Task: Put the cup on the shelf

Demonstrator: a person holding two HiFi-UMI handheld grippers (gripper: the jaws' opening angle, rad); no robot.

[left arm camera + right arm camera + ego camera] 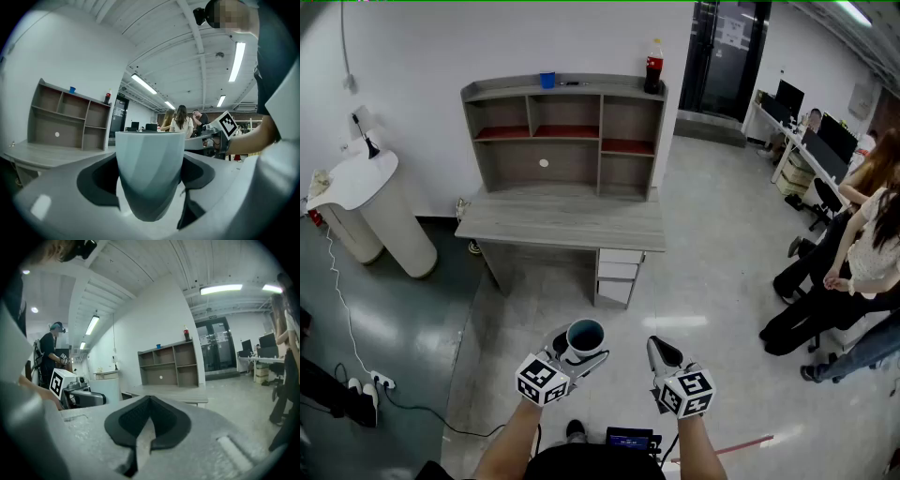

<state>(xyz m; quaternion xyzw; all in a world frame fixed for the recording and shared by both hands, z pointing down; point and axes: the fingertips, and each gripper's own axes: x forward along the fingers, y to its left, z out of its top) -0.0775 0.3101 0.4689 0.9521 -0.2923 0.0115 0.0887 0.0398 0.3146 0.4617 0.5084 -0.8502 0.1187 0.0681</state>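
Jaws of our left gripper (577, 356) clasped the cup (585, 334) upright, mouth up, likely to carry it level. Our right gripper (663, 353), jaws pressed together, was empty, beside it. Both hung over the floor (703, 281), well short of the tabletop (562, 221) and shelf (565, 132) ahead.

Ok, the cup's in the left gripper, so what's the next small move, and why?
Probably carry the cup forward toward the shelf: the left gripper already clamps it upright, but the shelf stands well ahead across the floor, out of reach. The right gripper is shut and empty.
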